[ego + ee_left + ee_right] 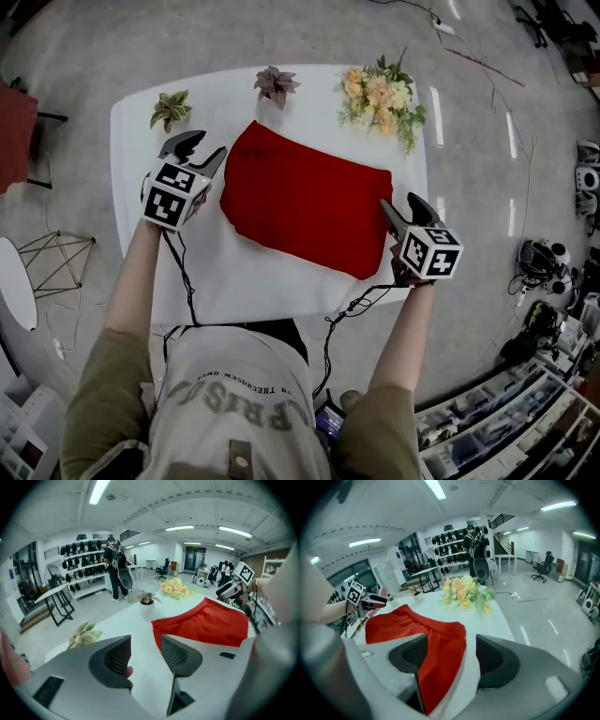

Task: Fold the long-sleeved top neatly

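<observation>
The red long-sleeved top [305, 202] lies folded into a slanted rectangle in the middle of the white table [262, 281]. My left gripper [202, 150] hovers just off the top's left edge, jaws open, with bare table between them; in the left gripper view [145, 641] the red top [206, 620] sits ahead and to the right. My right gripper [401, 208] is at the top's right edge. In the right gripper view [451, 644] its jaws stand open with the edge of the red top [422, 625] lying between them, not pinched.
Along the table's far edge stand a small green plant [171, 108], a purple plant [276, 84] and a bouquet of yellow flowers [382, 98]. Black cables hang from both grippers over the near edge. A wire stool [56, 258] stands on the floor at left.
</observation>
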Available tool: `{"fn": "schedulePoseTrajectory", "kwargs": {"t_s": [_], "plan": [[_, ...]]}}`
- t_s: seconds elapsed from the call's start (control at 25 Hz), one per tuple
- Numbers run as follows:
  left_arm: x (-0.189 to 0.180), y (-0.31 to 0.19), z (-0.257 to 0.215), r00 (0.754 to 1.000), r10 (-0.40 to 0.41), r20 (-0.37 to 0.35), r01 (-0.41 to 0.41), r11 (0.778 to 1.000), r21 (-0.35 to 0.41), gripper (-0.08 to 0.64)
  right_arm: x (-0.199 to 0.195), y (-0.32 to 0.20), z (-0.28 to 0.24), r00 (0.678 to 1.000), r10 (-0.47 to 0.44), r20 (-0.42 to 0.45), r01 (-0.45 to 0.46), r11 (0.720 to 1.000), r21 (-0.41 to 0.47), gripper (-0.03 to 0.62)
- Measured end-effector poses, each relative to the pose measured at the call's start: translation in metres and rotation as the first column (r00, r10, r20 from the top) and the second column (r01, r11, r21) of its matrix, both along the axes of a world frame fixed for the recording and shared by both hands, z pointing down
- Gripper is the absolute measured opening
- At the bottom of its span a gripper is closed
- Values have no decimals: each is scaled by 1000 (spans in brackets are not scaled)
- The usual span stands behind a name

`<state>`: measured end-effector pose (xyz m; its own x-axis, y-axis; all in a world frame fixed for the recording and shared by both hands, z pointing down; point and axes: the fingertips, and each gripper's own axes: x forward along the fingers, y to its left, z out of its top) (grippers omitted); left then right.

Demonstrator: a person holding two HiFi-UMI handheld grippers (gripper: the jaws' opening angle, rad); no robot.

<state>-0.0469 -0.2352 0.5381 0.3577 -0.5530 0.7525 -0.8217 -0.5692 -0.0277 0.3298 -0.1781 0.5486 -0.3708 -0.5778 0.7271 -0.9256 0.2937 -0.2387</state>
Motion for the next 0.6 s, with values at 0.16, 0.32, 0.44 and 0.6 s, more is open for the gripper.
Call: {"fn": "schedulePoseTrajectory", "kwargs": {"t_s": [0.16, 0.32, 0.44, 0.6], "plan": [[-4, 92, 3, 984, 62, -167, -102, 964, -246, 201, -12, 80, -16, 993, 3, 120, 0, 1000, -31, 310], [50, 151, 21, 953, 55, -298, -156, 932, -327, 210, -29, 143, 10, 976, 88, 201, -63, 990, -128, 310], [69, 151, 20, 922, -33, -385, -99, 942, -319, 154, -38, 156, 24, 962, 155, 227, -124, 982, -145, 302], [55, 154, -5, 871, -76, -485, -78, 954, -290, 38, -37, 154, -2, 950, 174, 258, -169, 985, -42, 52]]}}
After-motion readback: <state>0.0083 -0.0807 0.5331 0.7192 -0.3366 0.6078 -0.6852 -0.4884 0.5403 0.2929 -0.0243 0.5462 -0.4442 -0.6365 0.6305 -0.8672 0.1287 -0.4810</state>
